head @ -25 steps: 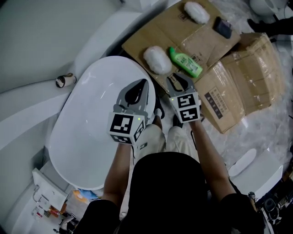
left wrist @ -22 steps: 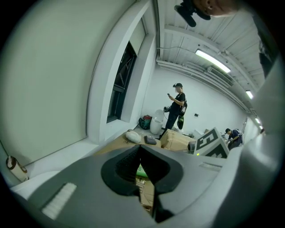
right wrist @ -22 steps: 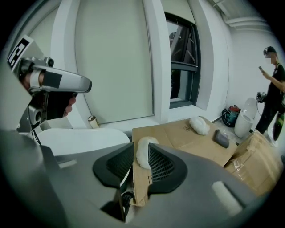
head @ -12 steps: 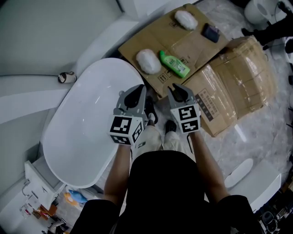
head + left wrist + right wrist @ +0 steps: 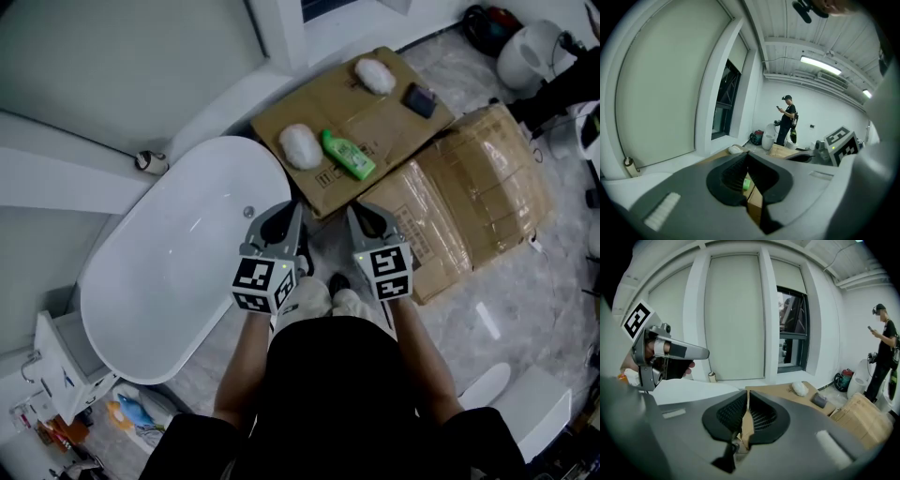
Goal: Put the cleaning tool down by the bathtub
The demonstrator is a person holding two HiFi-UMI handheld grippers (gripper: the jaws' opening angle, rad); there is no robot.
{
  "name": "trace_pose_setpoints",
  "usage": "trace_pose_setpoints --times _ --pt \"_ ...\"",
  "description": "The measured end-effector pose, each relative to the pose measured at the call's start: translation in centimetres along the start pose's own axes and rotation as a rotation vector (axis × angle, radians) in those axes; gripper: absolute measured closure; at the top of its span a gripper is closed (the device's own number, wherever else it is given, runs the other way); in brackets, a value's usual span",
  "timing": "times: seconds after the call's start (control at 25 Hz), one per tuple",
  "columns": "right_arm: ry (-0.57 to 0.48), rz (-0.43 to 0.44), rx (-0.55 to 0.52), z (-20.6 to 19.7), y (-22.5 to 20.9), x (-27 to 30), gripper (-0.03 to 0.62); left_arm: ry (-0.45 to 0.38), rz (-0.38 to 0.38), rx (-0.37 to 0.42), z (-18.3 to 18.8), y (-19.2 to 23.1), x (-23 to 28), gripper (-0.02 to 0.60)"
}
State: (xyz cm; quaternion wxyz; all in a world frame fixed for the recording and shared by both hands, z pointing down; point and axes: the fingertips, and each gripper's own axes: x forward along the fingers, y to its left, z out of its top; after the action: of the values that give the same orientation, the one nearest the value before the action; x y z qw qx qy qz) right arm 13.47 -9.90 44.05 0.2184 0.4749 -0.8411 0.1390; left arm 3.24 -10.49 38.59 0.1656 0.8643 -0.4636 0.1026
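Observation:
The white oval bathtub (image 5: 169, 281) fills the left of the head view. Beyond its far end lies flattened cardboard (image 5: 375, 112). On it are a white fluffy cleaning pad (image 5: 300, 145), a green bottle (image 5: 349, 156), a second white pad (image 5: 375, 75) and a dark pad (image 5: 419, 99). Both grippers are held side by side above the floor at the tub's near right, well short of the pads. My left gripper (image 5: 296, 208) (image 5: 747, 155) is shut and empty. My right gripper (image 5: 355, 208) (image 5: 748, 393) is closing, its tips nearly together with nothing between them.
A large cardboard box (image 5: 469, 206) stands to the right of the grippers. A small roll (image 5: 150, 161) sits on the ledge behind the tub. A rack with bottles (image 5: 56, 384) is at the lower left. A person (image 5: 787, 119) stands far off near white buckets.
The right gripper's jaws have gone from wide open to nearly together. Both grippers have drawn back from the cardboard, and the head view now takes in more of the room.

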Motion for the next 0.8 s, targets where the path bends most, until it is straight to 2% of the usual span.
trace_pose_setpoints --times 0.36,0.8 --pt "-0.124 0.03 -0.076 2.8 0.9 -6.8 0.585 -0.053 0.04 0.017 0.1 -4.3 -4.3 0.584" --pt "-0.228 0.097 -0.055 5.9 4.2 -11.5 0.586 -0.099 0.071 0.029 0.7 -6.2 -9.6 0.583"
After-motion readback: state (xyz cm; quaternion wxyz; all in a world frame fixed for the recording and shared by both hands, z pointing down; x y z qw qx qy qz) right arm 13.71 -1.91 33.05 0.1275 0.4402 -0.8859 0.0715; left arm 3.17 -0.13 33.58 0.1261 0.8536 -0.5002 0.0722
